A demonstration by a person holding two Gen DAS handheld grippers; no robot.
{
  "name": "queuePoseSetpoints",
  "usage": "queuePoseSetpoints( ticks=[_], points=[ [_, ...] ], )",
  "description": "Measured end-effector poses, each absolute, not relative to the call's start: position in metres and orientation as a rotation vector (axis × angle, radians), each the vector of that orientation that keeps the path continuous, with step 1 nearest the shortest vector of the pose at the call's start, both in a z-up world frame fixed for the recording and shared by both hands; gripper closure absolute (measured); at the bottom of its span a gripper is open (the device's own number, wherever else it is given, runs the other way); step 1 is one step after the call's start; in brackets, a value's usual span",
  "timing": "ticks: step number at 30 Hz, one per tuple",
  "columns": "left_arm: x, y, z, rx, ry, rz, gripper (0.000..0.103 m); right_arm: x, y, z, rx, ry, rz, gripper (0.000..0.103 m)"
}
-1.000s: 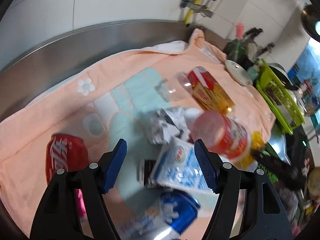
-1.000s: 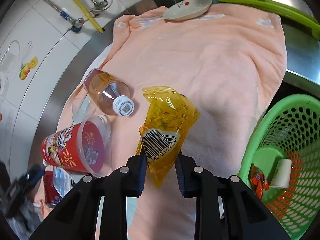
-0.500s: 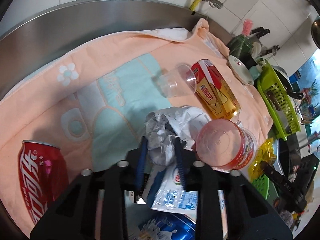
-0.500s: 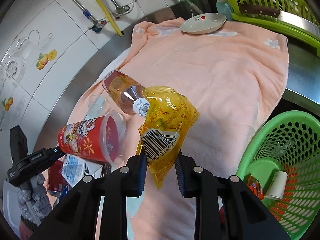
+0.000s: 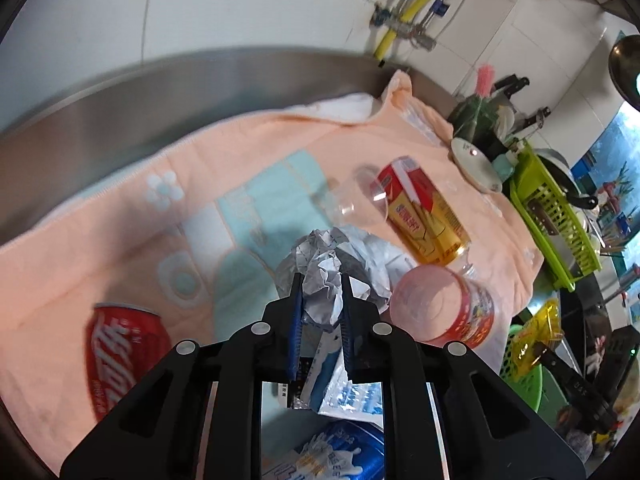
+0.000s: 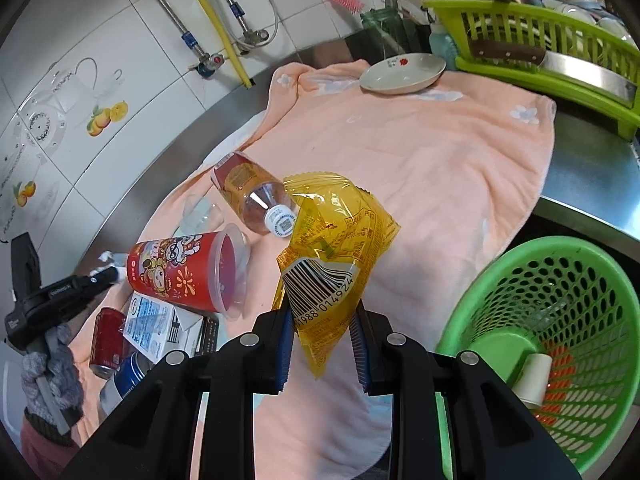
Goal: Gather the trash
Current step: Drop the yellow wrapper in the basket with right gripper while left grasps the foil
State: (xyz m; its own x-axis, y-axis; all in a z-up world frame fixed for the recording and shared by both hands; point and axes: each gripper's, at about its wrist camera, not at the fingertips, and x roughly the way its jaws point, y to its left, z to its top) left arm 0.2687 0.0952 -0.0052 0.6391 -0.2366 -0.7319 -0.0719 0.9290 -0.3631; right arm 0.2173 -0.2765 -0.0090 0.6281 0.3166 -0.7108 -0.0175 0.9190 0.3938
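My left gripper point(image 5: 322, 286) has its jaws closing on a crumpled grey-white paper ball point(image 5: 324, 256), and the pads press its sides just above the peach towel point(image 5: 120, 240). In the right wrist view, my right gripper point(image 6: 322, 314) is shut on a yellow wrapper point(image 6: 340, 232) with a barcode, held in the air over the towel. The green mesh basket point(image 6: 560, 256) stands low at the right, with a paper cup and a wrapper inside. On the towel lie a red can point(image 5: 124, 356), a red printed cup point(image 5: 444, 312), a tea bottle point(image 5: 424, 216) and a blue-white carton point(image 5: 340, 392).
A clear cup point(image 5: 352, 200) lies beside the bottle, and a blue can point(image 5: 344, 456) sits at the near edge. A dish point(image 6: 400, 74) and a green dish rack point(image 6: 540, 52) stand at the towel's far end. A gloved hand point(image 6: 48, 376) holds the left gripper.
The left gripper went from wide open over the carton to closed on the paper ball. The right gripper rose with the yellow wrapper, and more of the basket shows.
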Motion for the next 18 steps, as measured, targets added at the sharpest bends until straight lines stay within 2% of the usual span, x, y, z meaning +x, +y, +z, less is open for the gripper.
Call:
queuePoseSetpoints(
  ticks=[18],
  points=[
    [0.199,0.086,0.081,-0.341,0.691,-0.185,0.089,0.156,-0.341,-0.019,0.316,0.871,0.064,0.078]
  ],
)
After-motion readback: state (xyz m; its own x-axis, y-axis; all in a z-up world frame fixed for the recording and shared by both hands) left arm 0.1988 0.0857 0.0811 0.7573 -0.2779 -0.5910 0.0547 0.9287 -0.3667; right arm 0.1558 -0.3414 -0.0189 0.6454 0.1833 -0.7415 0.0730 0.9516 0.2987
